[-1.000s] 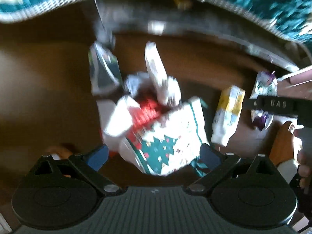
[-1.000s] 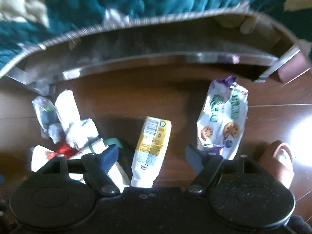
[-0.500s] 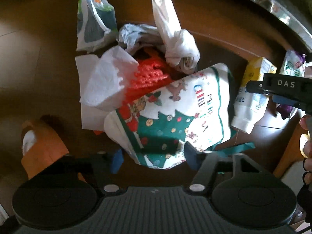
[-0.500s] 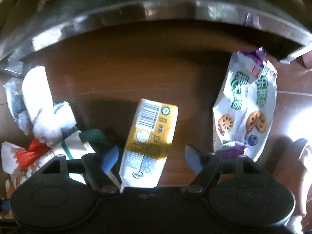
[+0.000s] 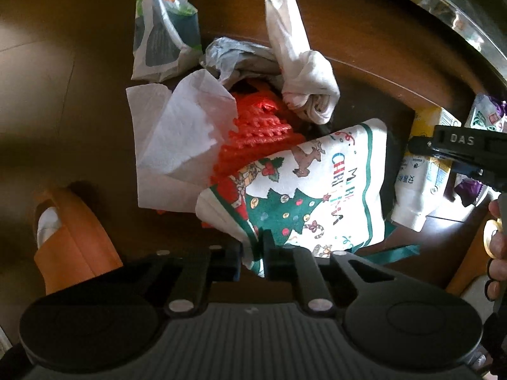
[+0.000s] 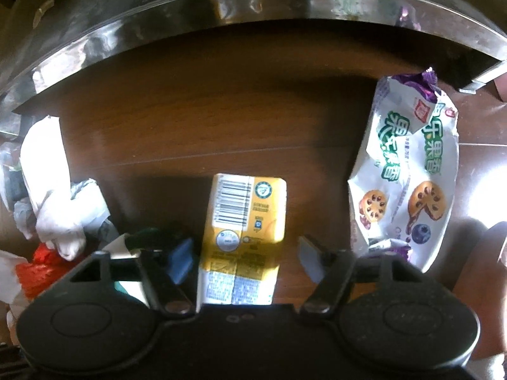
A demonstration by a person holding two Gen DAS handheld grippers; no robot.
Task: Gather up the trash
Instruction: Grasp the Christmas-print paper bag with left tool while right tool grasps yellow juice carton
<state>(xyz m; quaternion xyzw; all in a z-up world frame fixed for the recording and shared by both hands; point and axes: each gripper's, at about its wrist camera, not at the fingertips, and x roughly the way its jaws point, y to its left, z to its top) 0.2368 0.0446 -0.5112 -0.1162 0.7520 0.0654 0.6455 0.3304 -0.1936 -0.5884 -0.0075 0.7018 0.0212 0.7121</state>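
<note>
Both views were dim overall, with strong fisheye bending toward the edges. In the left wrist view, hard light fell from about two o'clock on the white tissue [image 5: 177, 133] and Christmas bag [image 5: 304, 196], which cast shadows toward eight o'clock. In the right wrist view, glare streaked the metal rail [image 6: 253, 3] at twelve o'clock and washed out the floor [image 6: 484, 171] at three o'clock; the yellow carton [image 6: 244, 221] looked slightly soft.

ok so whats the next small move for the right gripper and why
Probably close the right gripper on the yellow carton: its jaws are open with the carton lying between them on the floor, while the left gripper is already shut on the Christmas bag.
</note>
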